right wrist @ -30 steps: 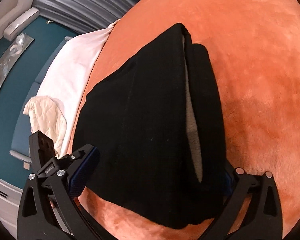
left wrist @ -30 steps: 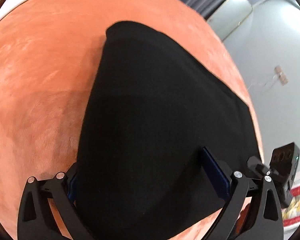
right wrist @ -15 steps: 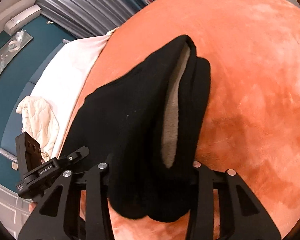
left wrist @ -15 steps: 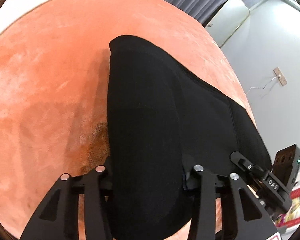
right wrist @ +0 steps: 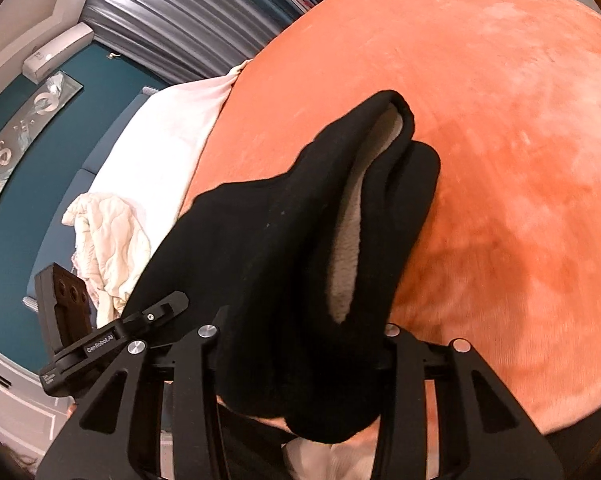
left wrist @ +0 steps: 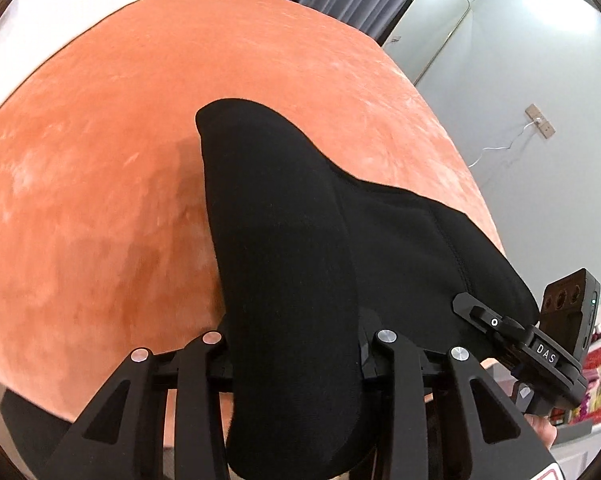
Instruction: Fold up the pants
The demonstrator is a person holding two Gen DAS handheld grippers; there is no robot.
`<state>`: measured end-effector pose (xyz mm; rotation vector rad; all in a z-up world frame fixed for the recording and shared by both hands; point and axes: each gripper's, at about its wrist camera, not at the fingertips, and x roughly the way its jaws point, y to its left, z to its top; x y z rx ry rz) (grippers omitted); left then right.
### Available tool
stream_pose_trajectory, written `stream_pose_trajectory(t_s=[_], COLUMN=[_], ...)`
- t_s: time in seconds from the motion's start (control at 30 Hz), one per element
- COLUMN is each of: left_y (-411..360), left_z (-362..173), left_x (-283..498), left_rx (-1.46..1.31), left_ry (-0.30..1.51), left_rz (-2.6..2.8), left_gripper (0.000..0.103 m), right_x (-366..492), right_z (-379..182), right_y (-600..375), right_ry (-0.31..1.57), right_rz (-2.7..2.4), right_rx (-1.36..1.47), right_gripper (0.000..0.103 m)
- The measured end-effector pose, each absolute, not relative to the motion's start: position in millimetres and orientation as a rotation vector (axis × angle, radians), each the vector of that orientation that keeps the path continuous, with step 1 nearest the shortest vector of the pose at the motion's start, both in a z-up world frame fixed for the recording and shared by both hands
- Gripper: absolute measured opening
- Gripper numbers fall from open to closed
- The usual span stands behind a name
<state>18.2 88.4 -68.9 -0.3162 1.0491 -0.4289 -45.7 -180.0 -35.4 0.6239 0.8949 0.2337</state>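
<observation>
Presently, both claws are gripping the near edge of the black pants (left wrist: 284, 264), which are lying partly folded on the orange bed cover (left wrist: 92, 184). In the left wrist view the left claw (left wrist: 296, 344) is pinching a thick bunch of the dark cloth between its closed-in fingers, while the rest of the garment is trailing away to the far side and to the right, toward the right claw's body seen at the right edge. In the right wrist view the right claw (right wrist: 300, 340) is likewise clamping a doubled bundle of the pants (right wrist: 268, 240), and a pale fleecy lining (right wrist: 350, 248) is showing in the slit between the layers. A white sheet (right wrist: 156, 144) and a crumpled cream quilt (right wrist: 108, 240) are lying at the far left, well apart from the garment. The step in hand appears to be the lifting of the near end for a further fold across the length. The next move is probably calling for both claws to be travelling together toward the far end, level with each other, so that the raised edge is landing squarely on the far edge; uneven travel is likely to be skewing the fold or spilling the lining outward.
</observation>
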Motion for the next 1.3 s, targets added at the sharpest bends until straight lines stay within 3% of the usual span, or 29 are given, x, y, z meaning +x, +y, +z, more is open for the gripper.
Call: stream_pose_trajectory(t_s=[0.4, 0.63, 0.83, 1.1, 1.3], left_y=[100.2, 84.6, 63.6, 39.4, 22.9], left_z=[17.9, 81.7, 110.7, 63.3, -44.9], left_x=[35.2, 133.6, 238.1, 364.9, 428.6], left_rx=[-0.289, -0.22, -0.213, -0.223, -0.212], left_ry=[0.845, 0.66, 0.551, 0.502, 0.665], left_rz=[-0.482, -0.47, -0.453, -0.422, -0.387], left_gripper=[0.031, 0.031, 0.031, 0.032, 0.032], right_x=[2.2, 114.4, 215.6, 331.4, 388.9], right_z=[45.2, 105.9, 125.3, 73.7, -39.8], right_y=[-175.5, -180.2, -199.2, -229.9, -254.6], right_ry=[0.724, 0.561, 0.46, 0.475, 0.658], right_rz=[0.326, 0.366, 0.375, 0.36, 0.298], right_rx=[0.527, 0.454, 0.446, 0.469, 0.526], right_gripper=[0.037, 0.037, 0.037, 0.037, 0.037])
